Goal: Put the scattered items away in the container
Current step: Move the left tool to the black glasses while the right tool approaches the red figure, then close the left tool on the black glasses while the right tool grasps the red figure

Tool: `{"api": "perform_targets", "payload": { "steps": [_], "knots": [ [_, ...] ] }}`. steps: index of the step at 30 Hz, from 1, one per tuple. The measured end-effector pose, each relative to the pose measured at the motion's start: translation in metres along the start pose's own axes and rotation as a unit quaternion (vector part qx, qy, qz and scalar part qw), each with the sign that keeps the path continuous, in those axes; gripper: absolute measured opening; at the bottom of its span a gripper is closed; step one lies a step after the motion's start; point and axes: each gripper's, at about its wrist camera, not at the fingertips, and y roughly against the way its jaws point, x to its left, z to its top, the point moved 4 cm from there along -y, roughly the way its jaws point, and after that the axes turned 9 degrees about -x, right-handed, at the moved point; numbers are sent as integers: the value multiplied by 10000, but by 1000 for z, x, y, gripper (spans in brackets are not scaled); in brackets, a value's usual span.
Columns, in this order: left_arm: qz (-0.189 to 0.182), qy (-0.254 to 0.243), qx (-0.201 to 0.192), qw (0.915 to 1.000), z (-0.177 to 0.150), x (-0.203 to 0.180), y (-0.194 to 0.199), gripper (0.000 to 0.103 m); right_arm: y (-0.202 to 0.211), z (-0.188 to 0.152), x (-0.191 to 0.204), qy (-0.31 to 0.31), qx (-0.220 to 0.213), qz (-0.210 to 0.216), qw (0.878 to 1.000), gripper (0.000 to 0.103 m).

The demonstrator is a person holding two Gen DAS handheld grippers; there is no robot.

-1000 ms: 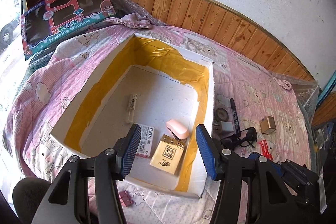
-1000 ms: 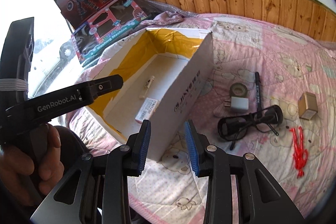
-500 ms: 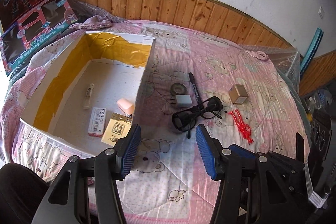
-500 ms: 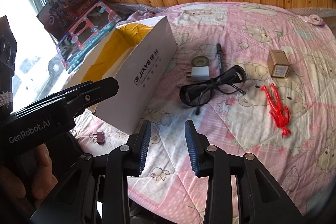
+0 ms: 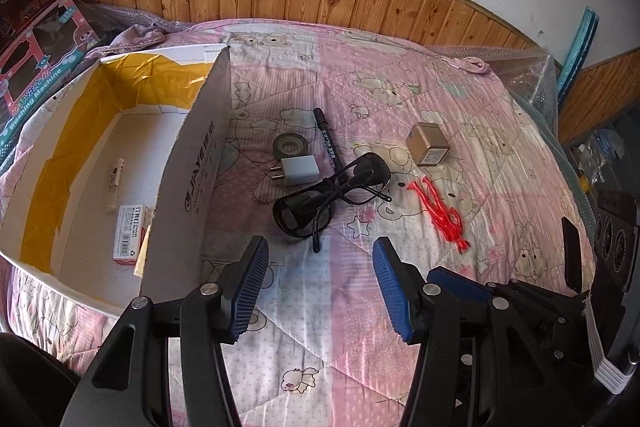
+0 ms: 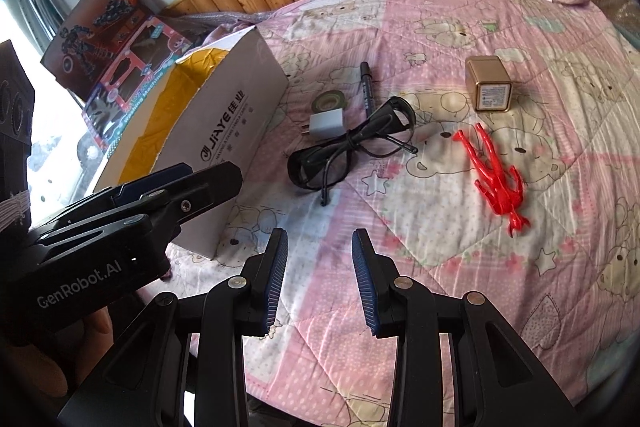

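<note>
White cardboard box (image 5: 192, 163) at left holds a lip balm tube (image 5: 113, 183) and staples box (image 5: 130, 233). Right of it on the quilt (image 5: 400, 99): tape roll (image 5: 290, 145), charger plug (image 5: 298, 169), marker (image 5: 329, 143), black glasses (image 5: 332, 191), gold box (image 5: 428, 145), red figure (image 5: 438, 209). Left gripper (image 5: 318, 287) spread wide, empty; right gripper (image 6: 320, 283) parted, empty.

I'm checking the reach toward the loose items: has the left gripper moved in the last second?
Yes. The left gripper swung right, from over the open box to the quilt near the glasses.
</note>
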Motion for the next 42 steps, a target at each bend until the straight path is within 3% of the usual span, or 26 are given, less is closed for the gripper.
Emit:
{"api": "perform_targets", "payload": {
  "steps": [16, 26, 31, 34, 38, 42],
  "knots": [
    [-269, -68, 540, 9982, 3, -7, -86, 56, -27, 3, -62, -615, 248, -403, 9970, 36],
    [-229, 84, 565, 9981, 18, 6, -129, 56, -25, 16, -131, -1289, 94, -1121, 9853, 36],
    [-287, 161, 645, 9974, 18, 8, -152, 56, -40, 22, -145, -1291, 224, -1223, 9838, 37],
    [-375, 189, 646, 9970, 18, 7, -163, 62, -51, 26, -145, -1117, 258, -1282, 9851, 39],
    [-320, 138, 672, 9971, 18, 5, -178, 62, -63, 35, -144, -798, 241, -1359, 9872, 43],
    [-591, 443, 758, 9944, 20, 8, -190, 62, -70, 43, -148, -798, 131, -1275, 9885, 43]
  ]
}}
